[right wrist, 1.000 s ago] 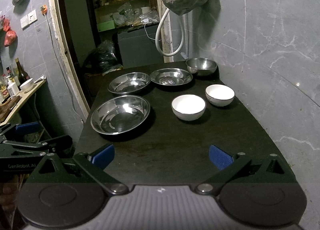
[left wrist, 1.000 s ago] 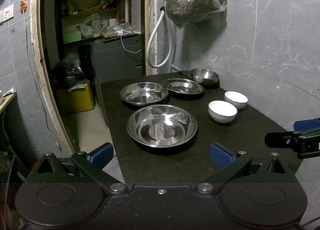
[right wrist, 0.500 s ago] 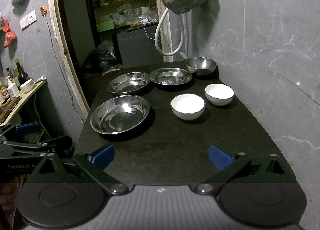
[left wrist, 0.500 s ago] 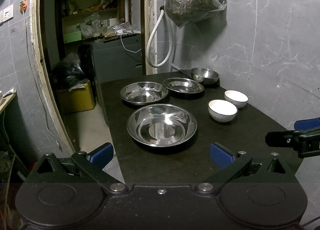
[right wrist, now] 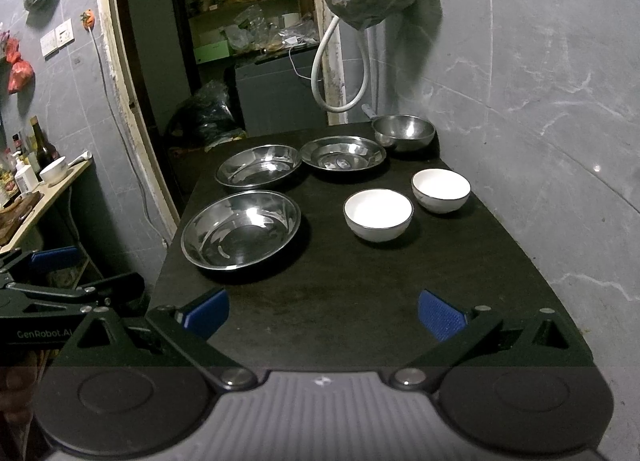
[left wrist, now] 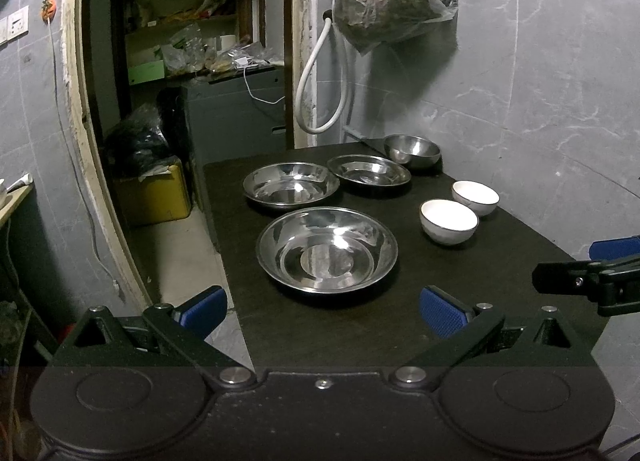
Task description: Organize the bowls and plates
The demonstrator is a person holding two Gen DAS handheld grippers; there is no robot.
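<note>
I judge nothing is stacked yet: my left gripper (left wrist: 322, 308) and right gripper (right wrist: 322, 311) hang over the table's (right wrist: 360, 301) near edge, jaws spread and empty; next I should reach the big steel plate (left wrist: 327, 254). I count three steel plates, two white bowls (right wrist: 378, 214), one steel bowl (right wrist: 404, 132)

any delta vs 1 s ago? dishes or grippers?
Nothing visibly changed. The large steel plate, the two white ceramic bowls and the other steel dishes sit where they were on the black table. The left gripper and right gripper stay open and empty.
</note>
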